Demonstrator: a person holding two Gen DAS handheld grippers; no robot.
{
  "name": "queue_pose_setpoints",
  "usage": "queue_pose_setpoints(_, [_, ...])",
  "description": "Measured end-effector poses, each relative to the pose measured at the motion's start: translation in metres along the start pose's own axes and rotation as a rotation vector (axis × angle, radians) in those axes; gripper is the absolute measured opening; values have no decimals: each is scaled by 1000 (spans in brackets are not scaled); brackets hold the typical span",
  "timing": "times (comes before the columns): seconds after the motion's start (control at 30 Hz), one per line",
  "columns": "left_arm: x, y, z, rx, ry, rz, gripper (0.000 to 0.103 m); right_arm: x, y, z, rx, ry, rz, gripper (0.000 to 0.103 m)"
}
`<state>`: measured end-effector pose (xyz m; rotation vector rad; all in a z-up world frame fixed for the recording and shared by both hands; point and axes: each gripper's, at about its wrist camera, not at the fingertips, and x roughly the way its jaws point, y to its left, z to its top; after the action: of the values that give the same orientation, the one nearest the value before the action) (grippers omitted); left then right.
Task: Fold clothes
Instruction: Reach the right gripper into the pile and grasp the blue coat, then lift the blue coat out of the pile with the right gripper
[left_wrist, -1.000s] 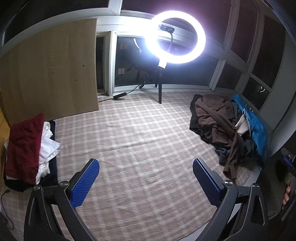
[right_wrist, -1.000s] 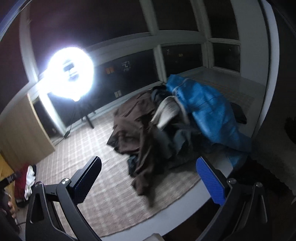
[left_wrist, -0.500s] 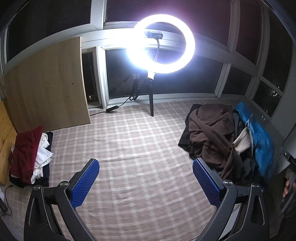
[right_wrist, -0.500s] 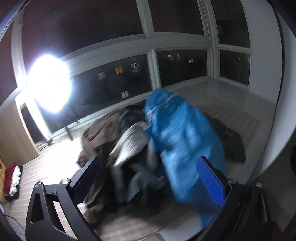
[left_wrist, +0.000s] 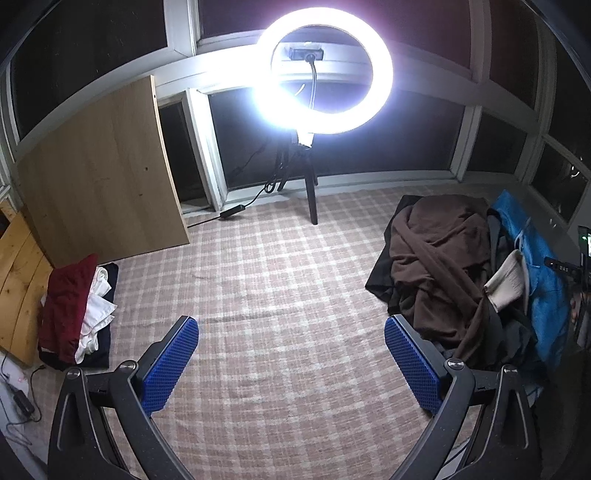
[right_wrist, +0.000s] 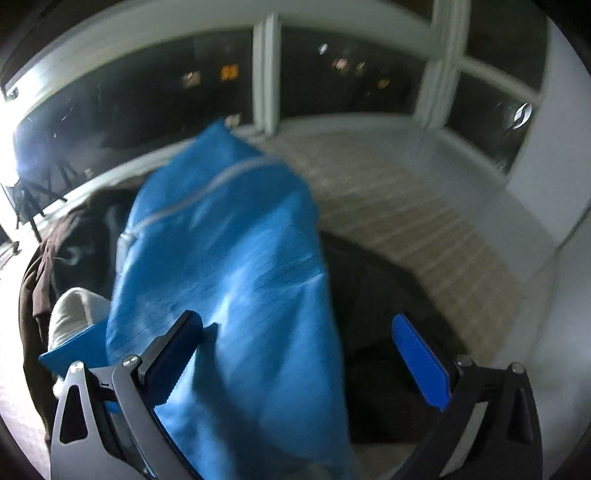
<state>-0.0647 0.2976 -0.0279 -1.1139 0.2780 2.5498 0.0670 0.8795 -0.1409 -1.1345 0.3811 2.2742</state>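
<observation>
A heap of unfolded clothes lies at the right of the checked cloth (left_wrist: 280, 295): a brown garment (left_wrist: 436, 254), a cream piece (left_wrist: 508, 282) and a blue jacket (left_wrist: 543, 295). My left gripper (left_wrist: 291, 362) hangs open above bare cloth, holding nothing. In the right wrist view the blue jacket (right_wrist: 229, 266) with a zip fills the middle, blurred. My right gripper (right_wrist: 297, 356) is open right over it, the jacket lying between the fingers. A cream piece (right_wrist: 72, 314) and brown garment (right_wrist: 37, 280) lie to its left, dark clothes (right_wrist: 373, 332) to its right.
A stack of folded clothes, dark red (left_wrist: 64, 306) over white (left_wrist: 98, 306), sits at the left edge. A ring light (left_wrist: 325, 74) on a tripod stands at the back. A wooden board (left_wrist: 99, 177) leans at the left. Cables (left_wrist: 18, 391) trail at the lower left.
The right gripper has swung right and dropped close over the blue jacket, which now fills its view. The left gripper's view has tilted up and back, showing more of the room.
</observation>
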Motion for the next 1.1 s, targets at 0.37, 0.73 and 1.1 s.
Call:
queue_pose_setpoints(0.37, [6, -19, 6, 33, 15, -10, 101, -18, -18, -12, 36, -85, 235, 19])
queue_pose_setpoints(0.73, [3, -2, 7, 38, -18, -75, 101, -138, -14, 25, 222, -348, 540, 7])
queue_pose_setpoints(1.1, [-23, 98, -11, -78, -95, -96, 101, -332, 107, 61, 53, -638, 765, 7])
